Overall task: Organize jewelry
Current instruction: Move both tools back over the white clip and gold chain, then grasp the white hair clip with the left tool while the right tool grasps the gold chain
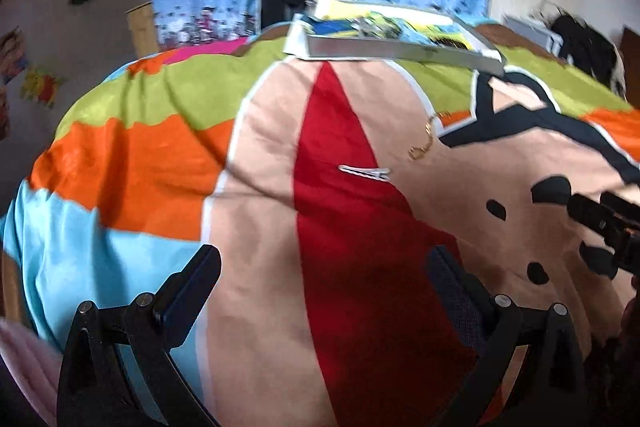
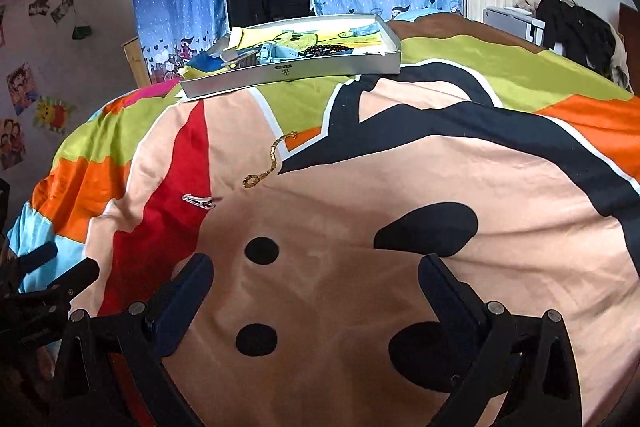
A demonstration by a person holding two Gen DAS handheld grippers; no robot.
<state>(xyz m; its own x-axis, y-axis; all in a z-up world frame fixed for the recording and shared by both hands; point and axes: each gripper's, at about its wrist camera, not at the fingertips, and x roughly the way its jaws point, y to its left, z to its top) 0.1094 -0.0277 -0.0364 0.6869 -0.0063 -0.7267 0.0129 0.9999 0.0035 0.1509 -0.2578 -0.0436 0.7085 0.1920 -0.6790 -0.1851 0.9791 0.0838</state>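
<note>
Bright cartoon-print bedspread [image 2: 360, 211] in orange, green, red and tan covers the bed. On it lie a gold chain bracelet [image 2: 267, 160] and, just beside it, a silver hair clip [image 2: 199, 201]. Beyond them a shallow grey cardboard tray [image 2: 304, 71] holds dark beads [image 2: 326, 49]. Left gripper [image 1: 324, 267] and right gripper [image 2: 316, 275] both hover wide apart, grasping nothing

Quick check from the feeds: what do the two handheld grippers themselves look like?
Both match. The left gripper and right gripper are matte black, each with two flat rectangular fingers bearing dark navy pads, carried on angular black linkage arms with round silver pivot pins. No cables, markings or sleeves show.
</note>
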